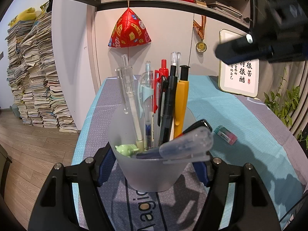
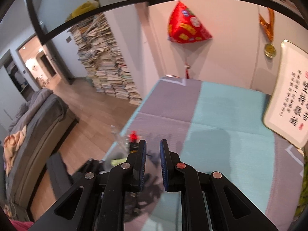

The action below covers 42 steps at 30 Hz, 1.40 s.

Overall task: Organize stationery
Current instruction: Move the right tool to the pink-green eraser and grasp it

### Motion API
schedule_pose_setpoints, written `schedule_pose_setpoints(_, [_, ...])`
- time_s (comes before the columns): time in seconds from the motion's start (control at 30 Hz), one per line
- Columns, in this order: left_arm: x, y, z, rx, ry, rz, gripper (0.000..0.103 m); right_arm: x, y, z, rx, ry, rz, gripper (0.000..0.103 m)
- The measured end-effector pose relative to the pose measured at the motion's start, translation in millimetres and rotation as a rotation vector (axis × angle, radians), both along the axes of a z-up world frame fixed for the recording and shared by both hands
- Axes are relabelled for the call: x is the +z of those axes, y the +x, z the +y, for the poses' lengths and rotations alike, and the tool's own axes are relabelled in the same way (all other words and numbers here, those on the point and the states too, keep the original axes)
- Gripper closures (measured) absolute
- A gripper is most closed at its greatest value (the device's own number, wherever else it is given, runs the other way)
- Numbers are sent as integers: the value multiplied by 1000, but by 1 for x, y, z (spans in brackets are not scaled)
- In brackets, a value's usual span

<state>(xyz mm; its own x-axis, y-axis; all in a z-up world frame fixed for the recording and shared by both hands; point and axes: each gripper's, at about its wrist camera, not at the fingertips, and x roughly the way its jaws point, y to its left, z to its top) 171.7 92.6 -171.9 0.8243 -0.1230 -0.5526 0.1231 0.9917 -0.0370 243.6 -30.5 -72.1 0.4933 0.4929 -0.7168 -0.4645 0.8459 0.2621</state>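
Note:
My left gripper (image 1: 153,165) is shut on a frosted plastic pen cup (image 1: 152,171) that stands on the table. The cup holds several pens: clear ones, a red one (image 1: 160,80), a black one and a yellow one (image 1: 182,104). A capped clear-blue pen (image 1: 184,144) lies across its rim. A pink and teal eraser (image 1: 225,134) lies on the cloth to the right of the cup. My right gripper (image 2: 153,148) is a little open and empty, held high above the table; it shows as a dark blur at the upper right of the left wrist view (image 1: 250,46). The pen tops show low left of it (image 2: 132,136).
The table has a grey and teal cloth (image 2: 221,119). A framed calligraphy print (image 1: 240,77) leans at the back right. A red pouch (image 1: 129,30) and a medal (image 1: 201,46) hang on the wall. A plant (image 1: 284,104) is at the right edge. Tall paper stacks (image 1: 34,73) stand on the floor left.

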Motion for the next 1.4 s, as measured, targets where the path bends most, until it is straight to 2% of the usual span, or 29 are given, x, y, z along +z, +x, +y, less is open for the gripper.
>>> schedule_pose_setpoints(0.2, [0, 0, 0, 0, 0, 0, 33, -28, 11, -21, -65, -110, 52, 88])
schedule_pose_setpoints(0.4, [0, 0, 0, 0, 0, 0, 33, -66, 22, -31, -81, -234, 122, 88])
schedule_pose_setpoints(0.5, [0, 0, 0, 0, 0, 0, 33, -79, 26, -34, -89, -264, 149, 86])
schedule_pose_setpoints(0.53, [0, 0, 0, 0, 0, 0, 33, -82, 28, -35, -90, -263, 158, 80])
schedule_pose_setpoints(0.57, [0, 0, 0, 0, 0, 0, 33, -85, 30, -37, -92, -262, 165, 70])
schedule_pose_setpoints(0.63, [0, 0, 0, 0, 0, 0, 33, -90, 33, -41, -101, -265, 168, 60])
schedule_pose_setpoints(1.13, [0, 0, 0, 0, 0, 0, 33, -115, 44, -26, -66, -341, 182, 60])
schedule_pose_setpoints(1.2, [0, 0, 0, 0, 0, 0, 33, -118, 46, -24, -68, -355, 183, 69])
schedule_pose_setpoints(1.23, [0, 0, 0, 0, 0, 0, 33, -119, 46, -24, -66, -361, 187, 82])
schedule_pose_setpoints(1.4, [0, 0, 0, 0, 0, 0, 33, -115, 42, -23, -75, -356, 187, 82])
